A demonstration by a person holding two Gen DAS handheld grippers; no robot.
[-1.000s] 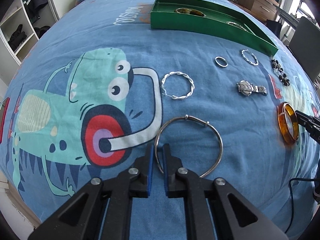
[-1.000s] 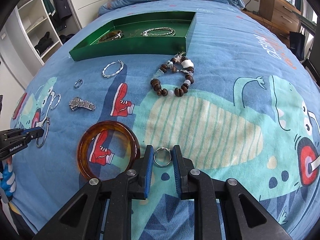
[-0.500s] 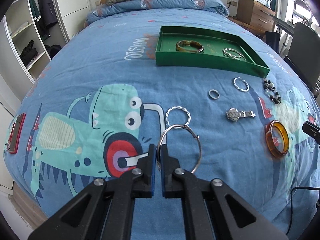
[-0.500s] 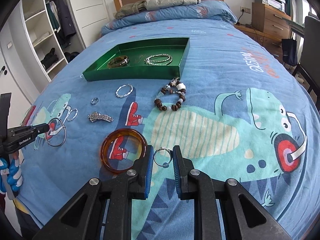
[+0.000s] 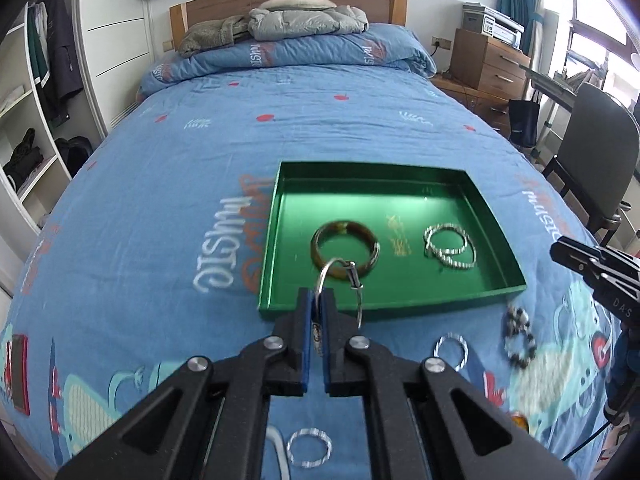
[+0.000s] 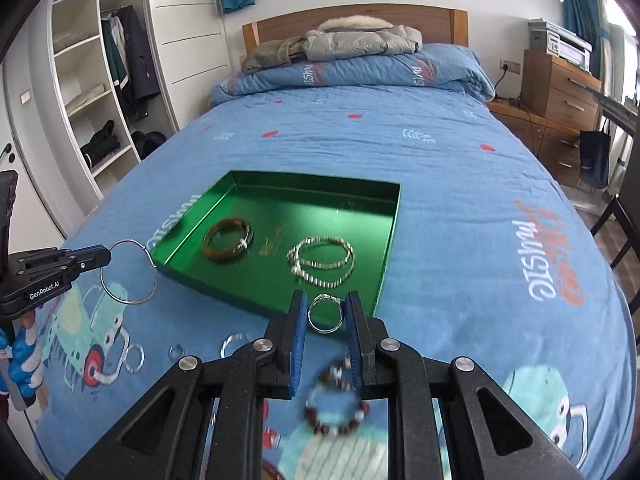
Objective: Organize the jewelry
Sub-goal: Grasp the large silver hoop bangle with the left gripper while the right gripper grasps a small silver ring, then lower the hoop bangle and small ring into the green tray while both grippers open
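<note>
Both loads up off the blue bedspread (image 5: 160,184) and heading for the green tray (image 5: 280,236). Left gripper (image 5: 316,320) clamped on the rim of a big thin silver bangle (image 6: 129,272), hanging edge-on from the pads just short of the tray's near wall. Right gripper (image 6: 326,320) pinched across a small silver ring (image 6: 326,314), held over the tray's near right corner.

Best way from here, by the look of it: carry each piece past the near wall before lowering, so nothing catches the rim. Aim for bare green floor, clear of the brown bangle (image 5: 345,250) and the coiled silver bead chain (image 5: 450,246) already inside. Lower close to the floor, then ease the jaws apart, since a thin hoop dropped from height will likely roll or bounce. One side at a time, to keep the two tools from crowding.

Bangle: fine round wire, wide loop, small clasp near the top. Ring: narrow band with a tiny setting on top. Left on the bedspread: a bead bracelet (image 6: 334,412), two twisted hoops (image 5: 310,446) (image 5: 451,350)
</note>
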